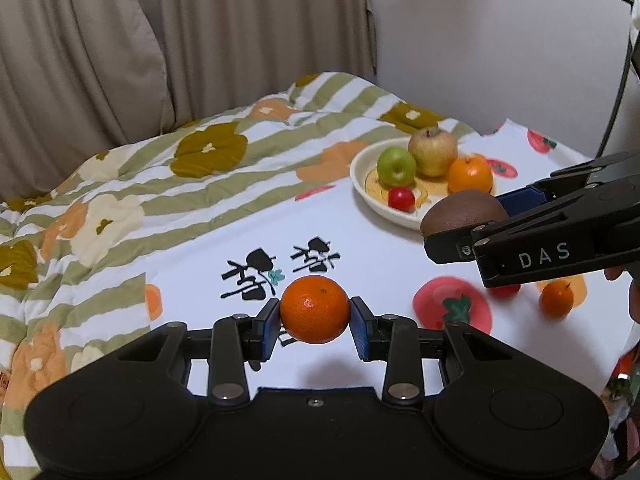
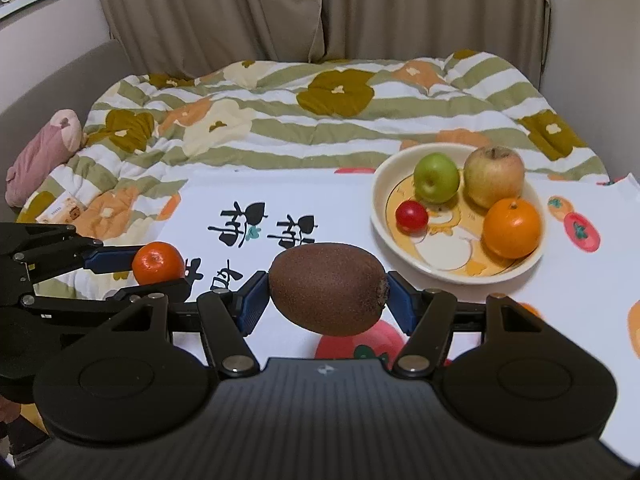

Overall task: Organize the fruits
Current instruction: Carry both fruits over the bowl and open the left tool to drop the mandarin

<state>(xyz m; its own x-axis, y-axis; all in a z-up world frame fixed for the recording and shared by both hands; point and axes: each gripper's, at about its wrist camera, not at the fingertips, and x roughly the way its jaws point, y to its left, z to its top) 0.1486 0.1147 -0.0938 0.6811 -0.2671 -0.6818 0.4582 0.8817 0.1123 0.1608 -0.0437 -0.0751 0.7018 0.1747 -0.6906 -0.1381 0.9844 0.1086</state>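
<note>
My left gripper (image 1: 314, 314) is shut on a small mandarin (image 1: 314, 309), held above the white printed cloth (image 1: 360, 248); the right wrist view shows the same mandarin (image 2: 158, 263) at the left. My right gripper (image 2: 326, 300) is shut on a brown kiwi (image 2: 328, 288), lifted off the cloth; in the left wrist view that kiwi (image 1: 464, 210) shows at the right. A cream bowl (image 2: 380, 220) further back holds a green apple (image 2: 436, 178), a yellowish apple (image 2: 494, 178), an orange (image 2: 512, 228) and a small red fruit (image 2: 412, 217).
Another small mandarin (image 1: 556, 299) and a red fruit (image 1: 505, 290) lie on the cloth below the right gripper. A striped floral quilt (image 2: 280, 120) covers the bed behind, with a pink plush (image 2: 40, 160) at the left. Curtains (image 2: 280, 8) hang at the back.
</note>
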